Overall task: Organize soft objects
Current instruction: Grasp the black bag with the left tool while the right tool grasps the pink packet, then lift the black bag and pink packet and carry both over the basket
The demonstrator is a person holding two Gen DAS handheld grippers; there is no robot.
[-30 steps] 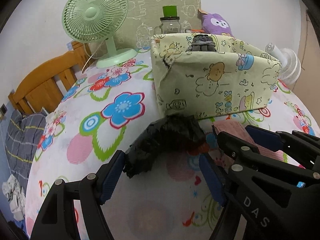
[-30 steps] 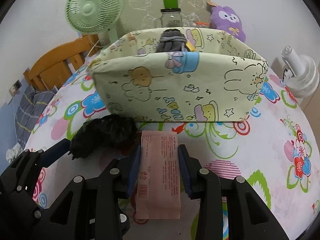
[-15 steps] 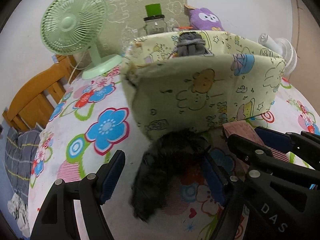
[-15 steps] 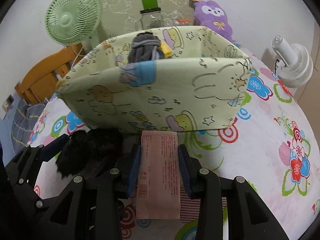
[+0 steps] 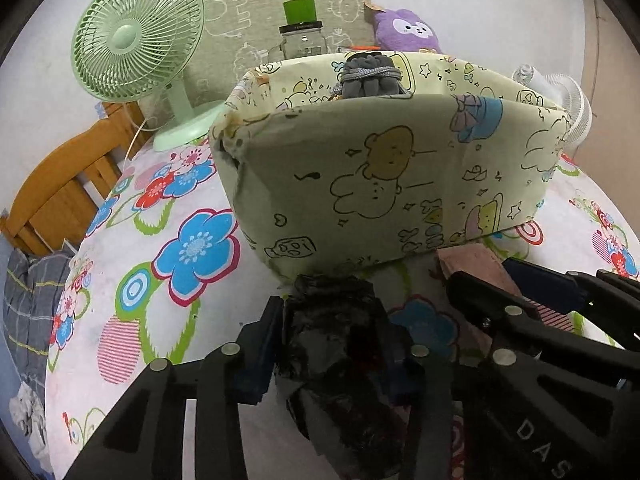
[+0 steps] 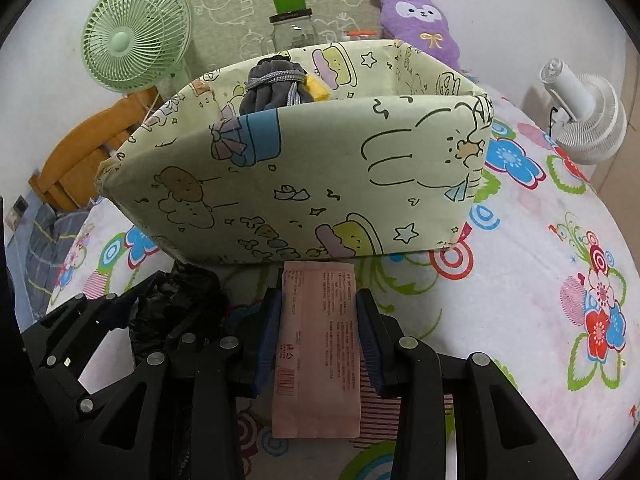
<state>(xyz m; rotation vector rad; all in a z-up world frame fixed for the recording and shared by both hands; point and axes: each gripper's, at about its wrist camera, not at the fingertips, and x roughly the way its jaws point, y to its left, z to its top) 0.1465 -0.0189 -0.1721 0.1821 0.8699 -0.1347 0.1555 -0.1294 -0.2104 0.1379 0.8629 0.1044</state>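
Note:
A crumpled black soft bundle (image 5: 340,380) lies on the flowered sheet just in front of the cartoon-print fabric bin (image 5: 380,184). My left gripper (image 5: 332,320) is closing its jaws around it, and the blue pads press its sides. My right gripper (image 6: 318,312) is shut on a flat pink packet (image 6: 316,352) whose far end touches the bin's front wall (image 6: 304,184). Inside the bin sit a grey drawstring pouch (image 6: 276,88) and something yellow (image 6: 318,90). The two grippers are side by side, the left one's black bundle (image 6: 176,304) showing in the right wrist view.
A green desk fan (image 5: 136,36) stands behind the bin on the left, and a white fan (image 6: 584,116) on the right. A glass jar with a green lid (image 6: 290,20) and a purple plush (image 6: 420,20) are against the wall. A wooden frame (image 5: 60,184) borders the left edge.
The left jaws have narrowed from wide apart onto the black bundle. Both grippers have come closer to the bin's front wall. The right grip on the pink packet is unchanged.

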